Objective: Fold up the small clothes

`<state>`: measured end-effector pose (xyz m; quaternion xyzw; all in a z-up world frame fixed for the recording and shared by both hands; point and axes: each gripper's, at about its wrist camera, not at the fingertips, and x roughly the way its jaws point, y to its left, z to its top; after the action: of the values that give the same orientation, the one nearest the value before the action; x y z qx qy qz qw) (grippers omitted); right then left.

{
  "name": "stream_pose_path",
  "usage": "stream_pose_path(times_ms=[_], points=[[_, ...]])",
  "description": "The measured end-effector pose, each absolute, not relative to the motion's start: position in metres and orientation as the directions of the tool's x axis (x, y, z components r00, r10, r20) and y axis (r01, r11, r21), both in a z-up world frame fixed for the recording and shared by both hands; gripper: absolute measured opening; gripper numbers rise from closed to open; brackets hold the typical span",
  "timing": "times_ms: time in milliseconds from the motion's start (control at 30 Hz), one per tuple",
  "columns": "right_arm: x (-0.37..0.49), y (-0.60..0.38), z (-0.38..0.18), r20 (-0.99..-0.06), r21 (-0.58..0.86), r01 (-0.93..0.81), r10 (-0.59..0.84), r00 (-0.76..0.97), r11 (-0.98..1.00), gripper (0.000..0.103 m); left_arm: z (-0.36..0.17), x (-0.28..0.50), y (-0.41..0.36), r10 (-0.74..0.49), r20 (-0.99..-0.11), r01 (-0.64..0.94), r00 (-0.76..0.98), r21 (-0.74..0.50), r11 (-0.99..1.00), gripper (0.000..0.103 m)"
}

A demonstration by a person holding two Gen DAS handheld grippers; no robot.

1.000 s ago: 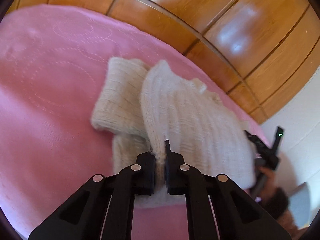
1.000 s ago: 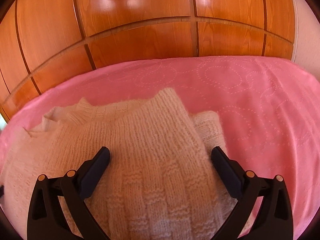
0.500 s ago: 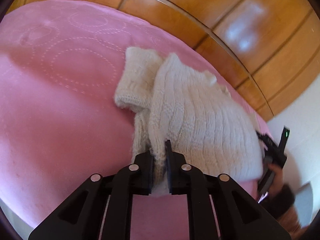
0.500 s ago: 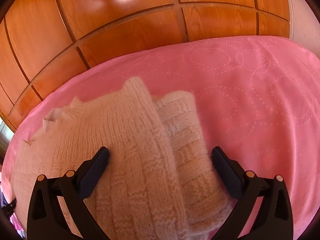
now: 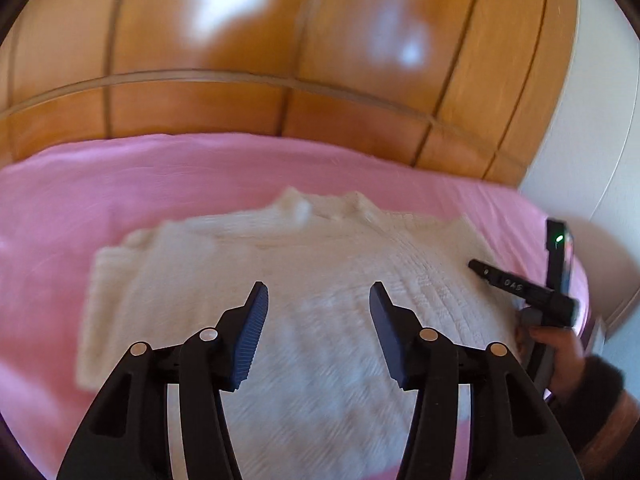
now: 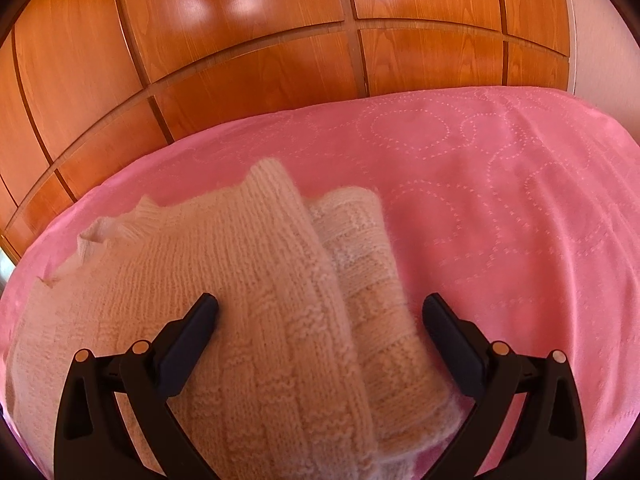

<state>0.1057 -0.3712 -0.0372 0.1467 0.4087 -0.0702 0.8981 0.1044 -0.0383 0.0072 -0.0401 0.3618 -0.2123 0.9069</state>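
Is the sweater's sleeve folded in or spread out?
Folded in: the sleeve lies doubled beside the cream knit sweater body.

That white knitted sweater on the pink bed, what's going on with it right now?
A person with a handheld gripper in each hand is folding the cream knitted sweater on the pink bedspread. One side is already folded over the body. The left gripper is above the sweater with its jaws opening and nothing pinched between them. The right gripper is open too, its fingers either side of the folded edge, not gripping it.
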Motion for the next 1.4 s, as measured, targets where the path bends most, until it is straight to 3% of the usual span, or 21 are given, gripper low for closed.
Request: stream_pose_path(times_ms=[133,233,267,300,433,700,867,967,1033,1167,1267,1400], points=[[0.105,-0.371,-0.038,-0.755,0.200,0.251,-0.015,0.656,0.947,0.101,-0.001,0.136,-0.070,-0.393,-0.683,0.364,0.615,-0.196,0.911,0.051],[0.105,-0.371,-0.040,-0.754,0.198,0.254,-0.018,0.656,0.947,0.101,-0.017,0.157,-0.081,-0.287,-0.715,0.346,0.637,-0.067,0.936,0.051],[0.104,-0.371,-0.040,-0.754,0.200,0.255,-0.018,0.657,0.946,0.101,-0.029,0.166,-0.083,-0.241,-0.735,0.337,0.634,-0.017,0.941,0.053],[0.104,-0.371,-0.040,-0.753,0.201,0.255,-0.017,0.658,0.946,0.101,-0.045,0.175,-0.084,-0.214,-0.753,0.336,0.622,0.010,0.942,0.062],[0.103,-0.372,-0.042,-0.751,0.207,0.256,-0.014,0.661,0.944,0.101,-0.060,0.189,-0.059,-0.324,-0.735,0.314,0.595,-0.158,0.936,0.068],[0.102,-0.371,-0.028,-0.778,0.167,0.285,-0.052,0.626,0.944,0.101,-0.059,0.183,-0.058,-0.326,-0.718,0.318,0.616,-0.152,0.936,0.068],[0.101,-0.355,0.003,-0.671,0.090,0.223,-0.107,0.734,0.971,0.101,-0.058,0.182,-0.059,-0.324,-0.718,0.319,0.617,-0.149,0.936,0.068],[0.124,-0.354,-0.016,-0.728,0.028,0.204,-0.119,0.675,0.979,0.101,-0.058,0.182,-0.060,-0.326,-0.717,0.318,0.616,-0.152,0.936,0.069],[0.137,-0.362,-0.041,-0.786,-0.045,0.273,-0.203,0.585,0.961,0.101,-0.058,0.184,-0.060,-0.338,-0.714,0.322,0.613,-0.165,0.932,0.071],[0.143,-0.376,-0.052,-0.809,0.004,0.342,-0.198,0.554,0.940,0.101,-0.059,0.186,-0.055,-0.374,-0.706,0.327,0.602,-0.209,0.922,0.074],[0.139,-0.365,-0.048,-0.772,-0.070,0.336,-0.265,0.578,0.939,0.101,-0.058,0.185,-0.051,-0.400,-0.694,0.337,0.598,-0.235,0.912,0.078],[0.129,-0.362,-0.043,-0.732,-0.077,0.345,-0.288,0.617,0.936,0.101,-0.055,0.178,-0.046,-0.443,-0.659,0.357,0.608,-0.272,0.894,0.094]])
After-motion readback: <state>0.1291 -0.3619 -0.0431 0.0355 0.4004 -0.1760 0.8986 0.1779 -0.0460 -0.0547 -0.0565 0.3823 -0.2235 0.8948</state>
